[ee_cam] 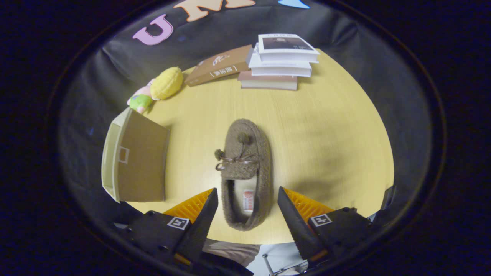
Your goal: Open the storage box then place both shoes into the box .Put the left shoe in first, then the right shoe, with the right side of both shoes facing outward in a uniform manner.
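Straddling the heel of the brown shoe [247,168], the fingers [247,209] stand wide apart with neither pad touching it, holding nothing. The shoe lies on the tabletop [326,126], toe pointing away, heel between the fingers. Risk: closing on the soft collar may crush it, letting the shoe droop or twist and spoiling the required facing. Whether the storage box [134,161], to the left, stands open cannot be told. Count: one shoe, one box, four books [282,63], two plush toys [159,88].
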`<action>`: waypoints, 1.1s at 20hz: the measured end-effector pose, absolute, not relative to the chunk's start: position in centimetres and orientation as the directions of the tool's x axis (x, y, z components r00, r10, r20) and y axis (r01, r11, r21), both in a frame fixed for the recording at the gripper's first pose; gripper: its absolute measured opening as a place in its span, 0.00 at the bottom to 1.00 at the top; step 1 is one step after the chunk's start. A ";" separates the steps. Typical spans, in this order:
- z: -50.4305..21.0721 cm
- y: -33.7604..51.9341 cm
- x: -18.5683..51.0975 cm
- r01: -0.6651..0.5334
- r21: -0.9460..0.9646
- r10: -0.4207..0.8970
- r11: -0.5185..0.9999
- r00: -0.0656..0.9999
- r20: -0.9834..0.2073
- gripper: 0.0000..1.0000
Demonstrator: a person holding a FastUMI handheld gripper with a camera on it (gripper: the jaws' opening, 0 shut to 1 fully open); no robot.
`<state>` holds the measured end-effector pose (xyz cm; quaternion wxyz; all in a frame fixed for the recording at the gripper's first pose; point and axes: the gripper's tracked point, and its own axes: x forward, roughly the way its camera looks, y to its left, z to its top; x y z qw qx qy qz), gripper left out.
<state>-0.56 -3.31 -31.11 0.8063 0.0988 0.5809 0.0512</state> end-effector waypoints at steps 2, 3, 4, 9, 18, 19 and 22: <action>-32.8 -3.6 -0.8 0.013 0.200 0.188 0.980 0.285 -0.940 0.72; -33.4 -3.5 -0.7 0.009 0.201 0.191 0.979 0.276 -0.942 0.67; -33.9 -3.7 -0.7 0.008 0.199 0.190 0.980 0.262 -0.946 0.63; -35.9 -4.4 -0.7 -0.045 0.177 0.182 0.983 0.211 -0.960 0.44; -37.0 -4.9 -1.1 -0.071 0.196 0.206 0.978 0.160 -0.965 0.20; -36.9 -5.0 -0.9 -0.056 0.210 0.216 0.976 0.154 -0.964 0.17; -37.2 -5.0 -1.0 -0.015 0.262 0.261 0.965 0.154 -0.953 0.07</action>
